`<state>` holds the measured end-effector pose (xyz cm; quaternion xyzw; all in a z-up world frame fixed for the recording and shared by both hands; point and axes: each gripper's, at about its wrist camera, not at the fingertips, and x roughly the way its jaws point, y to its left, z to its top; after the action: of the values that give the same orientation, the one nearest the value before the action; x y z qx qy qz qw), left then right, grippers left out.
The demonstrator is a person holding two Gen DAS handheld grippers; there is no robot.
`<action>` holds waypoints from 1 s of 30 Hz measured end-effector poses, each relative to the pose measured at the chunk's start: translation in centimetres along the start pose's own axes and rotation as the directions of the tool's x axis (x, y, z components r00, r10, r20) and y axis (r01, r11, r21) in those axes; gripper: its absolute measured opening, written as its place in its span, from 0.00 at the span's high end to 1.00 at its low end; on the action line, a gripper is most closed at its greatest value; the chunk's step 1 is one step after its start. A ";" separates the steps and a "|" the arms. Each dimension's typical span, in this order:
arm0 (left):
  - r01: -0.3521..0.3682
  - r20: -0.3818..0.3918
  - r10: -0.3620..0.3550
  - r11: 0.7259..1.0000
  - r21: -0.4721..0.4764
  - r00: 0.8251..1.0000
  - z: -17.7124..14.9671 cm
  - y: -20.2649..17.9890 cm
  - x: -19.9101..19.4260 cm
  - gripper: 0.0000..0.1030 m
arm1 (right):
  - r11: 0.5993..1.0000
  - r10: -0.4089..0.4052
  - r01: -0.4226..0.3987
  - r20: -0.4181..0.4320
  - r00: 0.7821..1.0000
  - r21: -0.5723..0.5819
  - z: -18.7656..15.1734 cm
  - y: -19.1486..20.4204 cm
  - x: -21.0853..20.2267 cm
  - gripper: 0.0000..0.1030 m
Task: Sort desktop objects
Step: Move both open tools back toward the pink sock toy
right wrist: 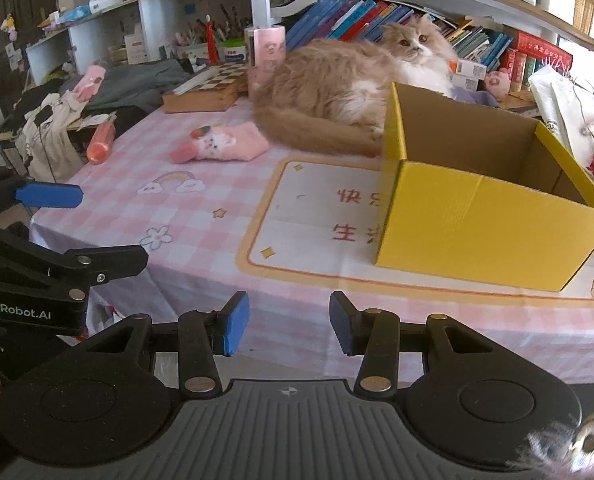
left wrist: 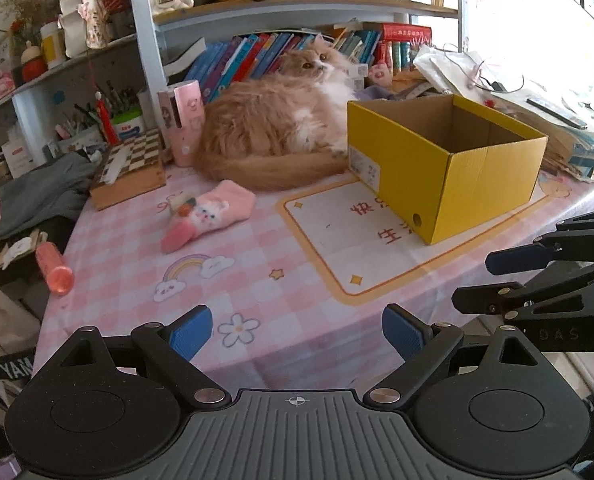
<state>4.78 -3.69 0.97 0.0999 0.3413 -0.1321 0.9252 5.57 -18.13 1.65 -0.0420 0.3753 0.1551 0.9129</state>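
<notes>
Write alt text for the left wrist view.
An empty left gripper, jaws wide open, hovers over a pink checked tablecloth. Ahead lie pink socks, an empty yellow box and a fluffy orange cat; the right gripper enters at right.

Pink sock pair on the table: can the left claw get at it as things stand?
Probably yes. The left claw is open and empty, and the pink sock pair lies ahead with only bare tablecloth between. The cat lies just behind it, its tail close but apart.
</notes>
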 end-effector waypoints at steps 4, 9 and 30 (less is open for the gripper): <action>-0.028 0.005 0.028 0.999 -0.041 1.000 -0.4 1.3 -0.3 0.09 | 1.000 -0.004 0.004 -0.005 1.000 -0.005 -0.1 1.3 0.3 0.59; -0.056 -0.006 0.056 0.993 -0.100 0.998 -0.9 2.9 -0.4 0.09 | 0.999 0.013 -0.013 -0.015 1.000 -0.041 0.0 2.7 0.9 0.59; -0.098 -0.004 0.099 0.978 -0.184 0.995 -1.8 6.8 -0.9 0.09 | 0.992 0.075 -0.075 -0.002 0.997 -0.105 2.2 6.4 2.4 0.57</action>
<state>5.10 3.36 0.87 0.0306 0.3441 -0.0544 0.9368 6.67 -11.02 1.77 -0.0757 0.3671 0.2089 0.9033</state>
